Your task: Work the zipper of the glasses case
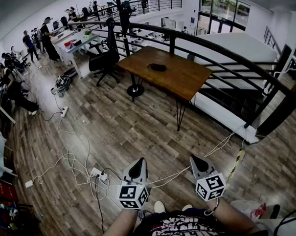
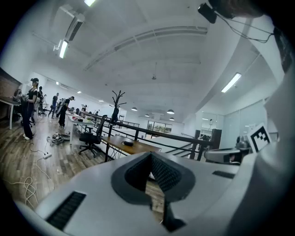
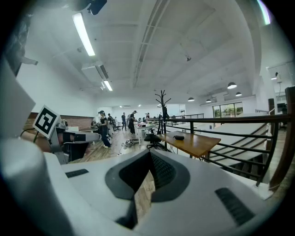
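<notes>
Right at the bottom edge of the head view is the person's patterned shirt (image 1: 182, 231), with both forearms pushed out ahead. The left gripper (image 1: 140, 161) has its jaws pressed together on nothing; its own view shows only floorboards through the slot behind the tips. The right gripper (image 1: 195, 159) matches it, tips shut and empty. They're carried low, side by side and roughly level, which looks to me like a travelling pose, not a working one.

That makes sense, because the glasses case (image 1: 157, 67) is well apart from them. It's the small dark thing lying flat on the wooden table (image 1: 181, 82) in the upper middle of the frame, beside the black railing (image 1: 214, 47). Both gripper views have it ahead, so the approach looks lined up. Its zipper is too small to make out from here, and loose cables (image 1: 70, 160) trail across the floor at lower left.
</notes>
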Motion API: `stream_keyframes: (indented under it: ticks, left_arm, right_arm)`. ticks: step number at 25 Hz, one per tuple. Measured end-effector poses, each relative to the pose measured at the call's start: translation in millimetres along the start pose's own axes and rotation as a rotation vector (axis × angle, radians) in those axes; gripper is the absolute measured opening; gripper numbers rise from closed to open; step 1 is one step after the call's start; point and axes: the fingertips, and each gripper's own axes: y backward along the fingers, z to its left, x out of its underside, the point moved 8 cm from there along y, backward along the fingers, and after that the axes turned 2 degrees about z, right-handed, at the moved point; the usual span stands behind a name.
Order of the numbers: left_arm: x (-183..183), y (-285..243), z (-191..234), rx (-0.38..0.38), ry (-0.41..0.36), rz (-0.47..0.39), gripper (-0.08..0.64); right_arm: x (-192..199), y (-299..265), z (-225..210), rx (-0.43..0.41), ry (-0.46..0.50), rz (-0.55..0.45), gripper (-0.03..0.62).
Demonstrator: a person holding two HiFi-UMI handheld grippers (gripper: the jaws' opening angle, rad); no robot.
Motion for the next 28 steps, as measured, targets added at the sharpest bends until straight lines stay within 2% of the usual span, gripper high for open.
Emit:
stream_keyframes:
  ticks: [12,21,28]
  left_arm:
    - [-3.7,-17.0,28.4,0.043,0.014,0.01,0.005]
    - [2.8,-58.8,52.9,0.025,0.032,0.059,0.005]
    - [3.9,-136.7,84.2,-0.018,0.036,0.097,0.005]
  right_arm:
    - [-10.8,-28.2,12.0,0.03,0.002,-0.001,-0.002]
    - [3.0,-63.4,-19.6,0.055,-0.08,0.048,-0.002]
    - [-4.3,-136.2,-66.2,0.012,-0.095,0.048,-0.002]
